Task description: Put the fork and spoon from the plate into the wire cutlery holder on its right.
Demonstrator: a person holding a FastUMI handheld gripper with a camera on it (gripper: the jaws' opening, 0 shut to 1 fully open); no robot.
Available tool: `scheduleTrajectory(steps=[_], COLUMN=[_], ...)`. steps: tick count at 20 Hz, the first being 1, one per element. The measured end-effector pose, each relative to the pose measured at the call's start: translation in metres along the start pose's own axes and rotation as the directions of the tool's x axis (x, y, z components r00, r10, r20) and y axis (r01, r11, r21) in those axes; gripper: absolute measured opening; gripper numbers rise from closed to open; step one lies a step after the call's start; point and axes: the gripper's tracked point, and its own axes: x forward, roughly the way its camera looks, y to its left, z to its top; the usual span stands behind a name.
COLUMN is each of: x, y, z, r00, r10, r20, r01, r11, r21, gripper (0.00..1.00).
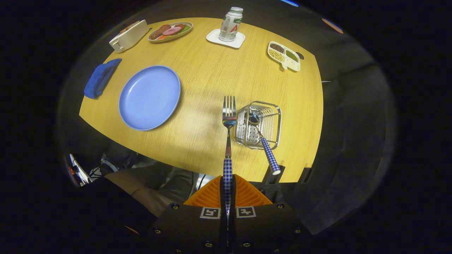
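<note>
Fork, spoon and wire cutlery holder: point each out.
fork (pixel 229 116): gripper view, neck below the tines.
spoon (pixel 270 157): gripper view, checked handle.
wire cutlery holder (pixel 273 121): gripper view, right wall.

The fork (pixel 229 116), checked blue-and-white handle, points tines to 12 o'clock, just left of the wire holder (pixel 259 124). The matching spoon (pixel 263 141) stands bowl-down inside. The blue plate (pixel 149 97), at 10 o'clock, lies bare.
</note>
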Motion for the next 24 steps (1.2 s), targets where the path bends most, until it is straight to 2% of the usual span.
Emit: scheduleTrajectory(steps=[9,17,24], x=[0.004,0.019,0.030], y=[-0.035,-0.047,-0.055], z=[-0.020,-0.003,0.013], r00=[0.987,0.957,0.937], r10=[-0.077,-0.126,-0.139], r20=[-0.141,-0.262,-0.321], r01=[0.077,0.099,0.094], r11=[0.997,0.989,0.984], r21=[-0.008,-0.111,-0.153], gripper=[0.02,0.02,0.02])
